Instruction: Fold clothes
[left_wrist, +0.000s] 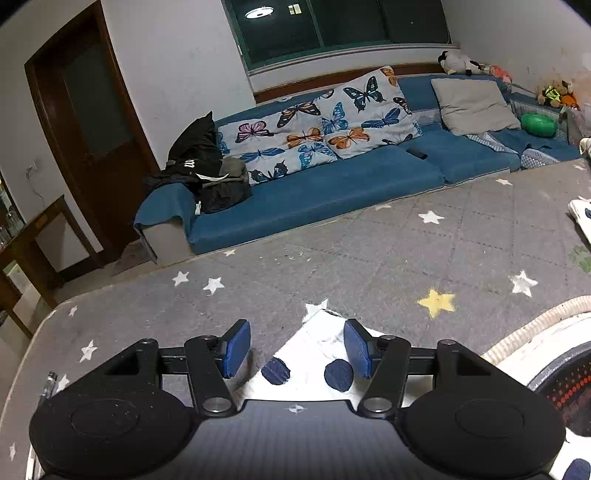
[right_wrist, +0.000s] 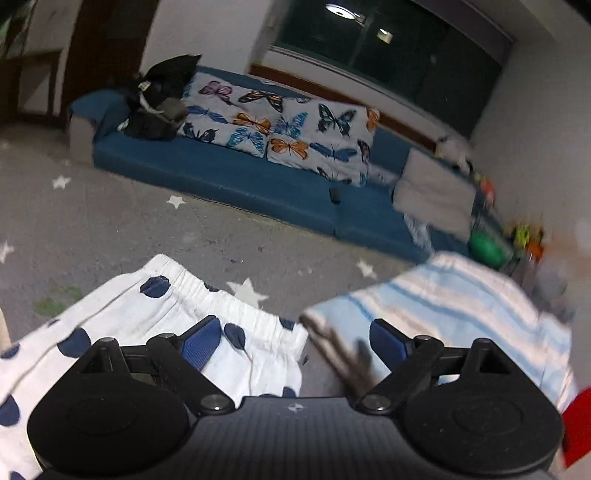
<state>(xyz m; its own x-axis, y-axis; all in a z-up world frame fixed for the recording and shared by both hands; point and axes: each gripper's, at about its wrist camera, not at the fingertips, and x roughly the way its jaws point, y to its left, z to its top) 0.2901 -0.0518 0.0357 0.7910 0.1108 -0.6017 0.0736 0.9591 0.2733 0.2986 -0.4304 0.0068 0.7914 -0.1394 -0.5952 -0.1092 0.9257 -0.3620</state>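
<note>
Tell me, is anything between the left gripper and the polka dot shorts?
Nothing visible is. The left gripper is open, and a corner of the white polka dot shorts already lies on the gray star mat right between its fingers. No other item sits in that gap.

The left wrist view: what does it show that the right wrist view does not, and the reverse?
Only the left wrist view shows the brown door, a yellow star on the mat, and a round basket at right. Only the right wrist view shows the striped cloth and the dotted garment's elastic waistband. Both show the blue sofa, the butterfly cushions, the grey star mat, the dotted garment, and an open gripper: left, right.
</note>
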